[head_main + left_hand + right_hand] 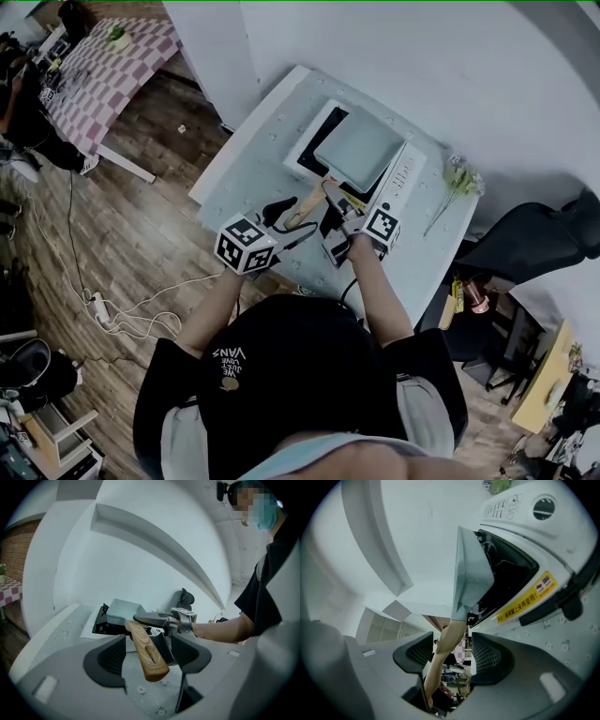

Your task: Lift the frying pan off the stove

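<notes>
- Surface (246, 164): flowered cloth with a wall along the far edge. There is bare room to the left of the stove and in front of it.
- Stove (405, 183): white, set toward the far side.
- Pan (361, 145): square and grey, over the burner (I cannot tell whether its base touches the trivet).
- Left gripper (148, 656): fingers narrowly apart. The handle's free end slants across the gap, with bare surface beneath.
- Right gripper (451, 648): fingers narrowly apart, placed nearer the pan. The handle lies against one finger, with a sliver of room at the other.
- Handle (305, 203): wooden, jutting past the stove's near edge toward the person.
</notes>
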`<state>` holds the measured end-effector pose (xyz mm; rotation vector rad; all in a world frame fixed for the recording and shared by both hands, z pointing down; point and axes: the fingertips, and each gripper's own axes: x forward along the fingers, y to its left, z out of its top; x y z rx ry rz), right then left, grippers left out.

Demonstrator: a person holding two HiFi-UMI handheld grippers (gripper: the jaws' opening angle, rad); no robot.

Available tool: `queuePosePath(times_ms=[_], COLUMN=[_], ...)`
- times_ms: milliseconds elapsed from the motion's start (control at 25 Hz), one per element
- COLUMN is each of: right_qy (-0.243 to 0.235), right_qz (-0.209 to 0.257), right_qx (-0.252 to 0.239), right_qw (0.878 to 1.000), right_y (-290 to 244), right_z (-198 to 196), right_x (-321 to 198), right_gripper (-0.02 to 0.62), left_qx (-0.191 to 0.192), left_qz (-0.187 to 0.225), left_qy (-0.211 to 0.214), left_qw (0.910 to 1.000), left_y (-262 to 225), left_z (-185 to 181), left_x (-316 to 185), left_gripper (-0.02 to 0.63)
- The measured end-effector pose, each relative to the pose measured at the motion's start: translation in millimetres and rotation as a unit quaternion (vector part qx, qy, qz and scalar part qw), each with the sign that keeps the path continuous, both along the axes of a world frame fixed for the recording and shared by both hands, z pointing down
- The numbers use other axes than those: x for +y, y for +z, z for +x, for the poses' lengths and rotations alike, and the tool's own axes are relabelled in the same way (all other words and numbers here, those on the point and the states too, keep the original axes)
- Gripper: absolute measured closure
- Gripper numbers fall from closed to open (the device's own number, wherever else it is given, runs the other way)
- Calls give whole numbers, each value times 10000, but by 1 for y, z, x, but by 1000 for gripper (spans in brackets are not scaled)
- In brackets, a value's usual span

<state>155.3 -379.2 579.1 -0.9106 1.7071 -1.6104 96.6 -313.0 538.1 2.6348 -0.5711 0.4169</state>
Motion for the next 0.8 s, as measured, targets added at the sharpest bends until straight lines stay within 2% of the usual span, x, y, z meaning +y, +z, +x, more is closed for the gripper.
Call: queuePosePath(times_ms=[120,280,520,800], right_qy=[-29,-93,-108,-199], right_qz=[-37,-341,-152,-113], right_qx=[-105,60,-114,-40], right_qw=[9999,9994,9998,9997], right_y=[2,9,5,5], right_z=[-1,-4,-6,-7], right_x=[-4,-4,-14,-15], right_gripper=[348,350,350,372], left_qx=[-46,-91,-144,-216], left_qz=[-77,-163,-283,-446], left_qy=[3,-26,-42,76], left_qw=[10000,9998,9995,9987], left_y=[4,9,13,18], left_z=[3,3,2,5], left_x=[0,-3,-6,-5], left_gripper=[325,325,327,327])
